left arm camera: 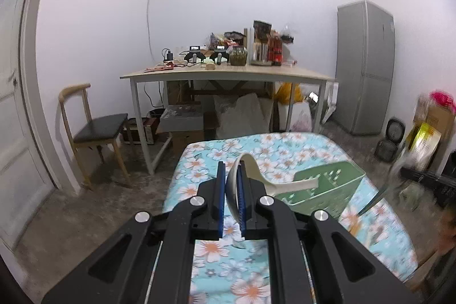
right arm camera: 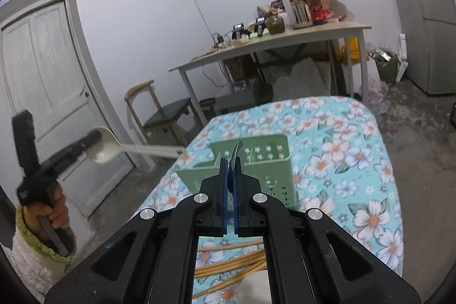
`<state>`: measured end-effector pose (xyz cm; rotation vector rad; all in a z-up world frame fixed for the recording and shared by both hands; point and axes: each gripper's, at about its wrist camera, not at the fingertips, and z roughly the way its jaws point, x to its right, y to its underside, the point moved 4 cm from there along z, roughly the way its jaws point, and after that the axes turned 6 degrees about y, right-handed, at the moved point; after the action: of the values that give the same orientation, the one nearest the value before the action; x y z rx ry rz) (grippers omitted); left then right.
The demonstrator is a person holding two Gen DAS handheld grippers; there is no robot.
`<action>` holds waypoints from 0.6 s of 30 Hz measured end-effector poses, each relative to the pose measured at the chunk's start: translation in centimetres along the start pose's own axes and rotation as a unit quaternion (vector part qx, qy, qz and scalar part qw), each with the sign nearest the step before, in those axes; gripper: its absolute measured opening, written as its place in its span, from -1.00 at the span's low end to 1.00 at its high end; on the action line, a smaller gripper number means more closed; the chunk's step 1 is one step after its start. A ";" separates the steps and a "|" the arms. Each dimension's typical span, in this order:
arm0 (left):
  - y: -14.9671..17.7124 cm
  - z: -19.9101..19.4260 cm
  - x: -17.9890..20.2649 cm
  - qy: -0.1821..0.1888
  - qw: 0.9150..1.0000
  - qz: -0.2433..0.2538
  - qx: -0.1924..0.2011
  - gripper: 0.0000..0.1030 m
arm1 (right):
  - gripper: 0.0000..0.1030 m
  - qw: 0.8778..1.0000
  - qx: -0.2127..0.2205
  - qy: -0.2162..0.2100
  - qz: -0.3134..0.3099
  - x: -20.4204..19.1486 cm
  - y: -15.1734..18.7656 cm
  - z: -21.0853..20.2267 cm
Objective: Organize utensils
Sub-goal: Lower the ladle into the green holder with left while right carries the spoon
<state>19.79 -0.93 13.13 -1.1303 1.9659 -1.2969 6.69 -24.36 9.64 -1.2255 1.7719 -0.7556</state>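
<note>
My left gripper [left arm camera: 231, 165] is shut on the bowl of a cream plastic spoon [left arm camera: 296, 185], whose handle points right over the green utensil caddy [left arm camera: 330, 193]. The right wrist view shows the same left gripper [right arm camera: 92, 140] held up at the left by a hand [right arm camera: 55, 214], with the cream spoon [right arm camera: 105, 151] reaching towards the caddy [right arm camera: 256, 158]. My right gripper [right arm camera: 230, 161] is shut on a thin metal utensil [right arm camera: 236, 154], seen edge-on, just in front of the caddy. Which utensil it is I cannot tell.
The caddy stands on a table with a blue floral cloth [right arm camera: 342, 161]. Several wooden chopsticks [right arm camera: 228, 265] and a white object [right arm camera: 253, 288] lie on the cloth beneath my right gripper. Beyond are a cluttered desk [left arm camera: 228, 73], a chair [left arm camera: 97, 130], a door [right arm camera: 48, 70] and a grey cabinet [left arm camera: 364, 67].
</note>
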 end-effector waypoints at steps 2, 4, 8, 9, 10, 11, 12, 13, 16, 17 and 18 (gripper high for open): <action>-0.2 0.9 0.3 -0.012 1.000 0.021 -0.011 -0.87 | -0.97 1.000 0.006 0.001 0.000 0.2 -0.2 -0.3; -0.2 1.5 0.8 -0.020 0.999 0.039 -0.019 -0.87 | -0.97 1.000 0.011 0.001 0.001 0.4 -0.4 -0.5; -0.2 2.9 2.2 -0.031 0.994 0.091 -0.045 -0.87 | -0.97 1.000 0.016 0.000 0.005 0.7 -0.5 -0.7; -0.3 3.4 2.5 -0.035 0.993 0.105 -0.051 -0.86 | -0.97 1.000 0.019 0.000 0.006 0.8 -0.5 -0.8; -0.3 3.7 2.7 -0.037 0.991 0.115 -0.053 -0.86 | -0.97 1.000 0.020 -0.001 0.006 0.9 -0.5 -0.9; -0.3 4.0 3.0 -0.039 0.990 0.126 -0.055 -0.86 | -0.97 1.000 0.022 -0.001 0.007 1.0 -0.6 -1.0; -0.4 4.4 3.4 -0.042 0.988 0.137 -0.058 -0.86 | -0.97 1.000 0.024 -0.001 0.008 1.1 -0.6 -1.1; -0.4 4.7 3.7 -0.044 0.986 0.148 -0.062 -0.86 | -0.97 1.000 0.026 -0.002 0.008 1.2 -0.6 -1.2; -0.1 6.1 4.3 -0.044 0.980 0.173 -0.082 -0.86 | -0.97 1.000 0.029 -0.002 0.011 1.4 -0.7 -1.5; -0.1 6.9 4.6 -0.043 0.978 0.182 -0.094 -0.86 | -0.97 1.000 0.029 -0.002 0.011 1.4 -0.6 -1.6; 0.2 7.7 4.9 -0.042 0.975 0.191 -0.107 -0.85 | -0.97 0.999 0.030 -0.002 0.012 1.5 -0.6 -1.7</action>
<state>23.21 -8.73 9.98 -0.8260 2.1643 -0.8410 5.23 -25.95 10.50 -1.1641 1.7441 -0.7864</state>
